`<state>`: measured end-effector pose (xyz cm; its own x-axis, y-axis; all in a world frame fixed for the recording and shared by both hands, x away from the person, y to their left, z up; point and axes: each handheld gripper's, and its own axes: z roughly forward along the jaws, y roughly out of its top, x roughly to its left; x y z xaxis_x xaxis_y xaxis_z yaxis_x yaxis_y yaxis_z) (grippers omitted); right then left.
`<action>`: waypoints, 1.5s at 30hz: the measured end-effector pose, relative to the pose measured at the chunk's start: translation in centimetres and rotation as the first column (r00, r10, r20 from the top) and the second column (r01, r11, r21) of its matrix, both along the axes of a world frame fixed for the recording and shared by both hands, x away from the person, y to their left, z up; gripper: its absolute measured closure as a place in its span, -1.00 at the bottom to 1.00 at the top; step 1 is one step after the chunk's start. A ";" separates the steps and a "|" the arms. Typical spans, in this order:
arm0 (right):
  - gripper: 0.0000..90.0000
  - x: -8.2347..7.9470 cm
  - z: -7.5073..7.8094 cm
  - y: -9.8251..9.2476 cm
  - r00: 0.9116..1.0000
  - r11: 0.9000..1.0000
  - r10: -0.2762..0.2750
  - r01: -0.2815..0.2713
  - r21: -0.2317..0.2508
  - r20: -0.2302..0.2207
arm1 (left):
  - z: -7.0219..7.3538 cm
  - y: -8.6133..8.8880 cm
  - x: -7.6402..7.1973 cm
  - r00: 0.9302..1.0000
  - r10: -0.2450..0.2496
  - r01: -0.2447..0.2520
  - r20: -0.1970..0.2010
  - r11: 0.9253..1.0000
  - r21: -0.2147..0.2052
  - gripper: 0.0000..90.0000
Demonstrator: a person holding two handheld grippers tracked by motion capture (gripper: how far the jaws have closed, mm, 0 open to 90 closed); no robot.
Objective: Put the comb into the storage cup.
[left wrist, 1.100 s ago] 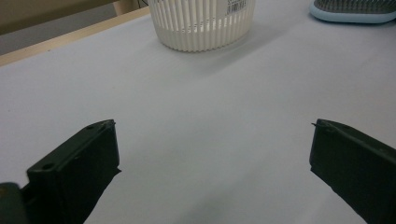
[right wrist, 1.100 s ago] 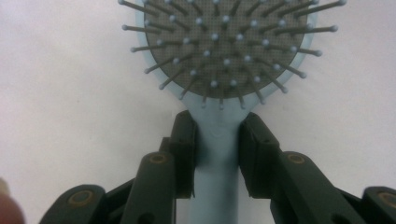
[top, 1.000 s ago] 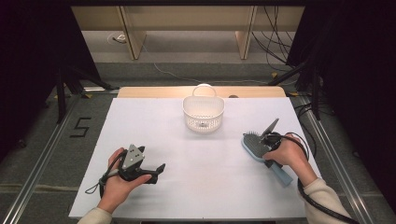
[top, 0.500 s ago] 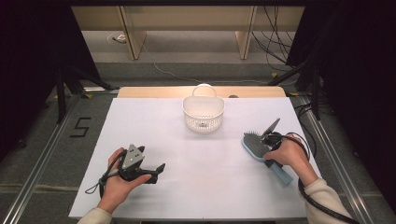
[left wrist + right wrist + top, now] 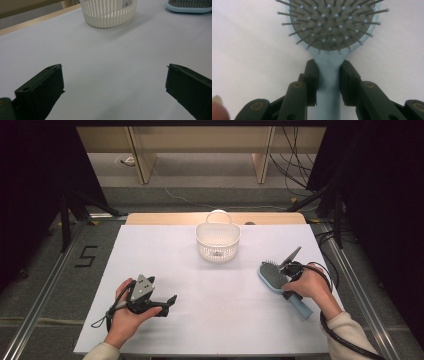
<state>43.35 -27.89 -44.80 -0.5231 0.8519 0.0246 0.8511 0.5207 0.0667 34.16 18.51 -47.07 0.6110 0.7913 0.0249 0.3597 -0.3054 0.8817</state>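
Pale blue plastic paddle hairbrush lies at the high view's right, its neck under the right gripper; a white slatted basket stands upper centre, the left gripper lower left. Left gripper view: jaws spread wide over bare white tabletop. Right gripper view: both jaws pinch the hairbrush's neck at frame centre.

hairbrush: pale blue, grey bristle pad | basket: white, ribbed | table: white
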 end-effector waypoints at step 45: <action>0.57 -1.4 3.1 -2.5 0.928 0.966 -0.086 -0.011 0.258 0.362 | 0.0 0.1 0.0 1.000 0.007 -0.007 0.000 1.000 -0.007 -0.97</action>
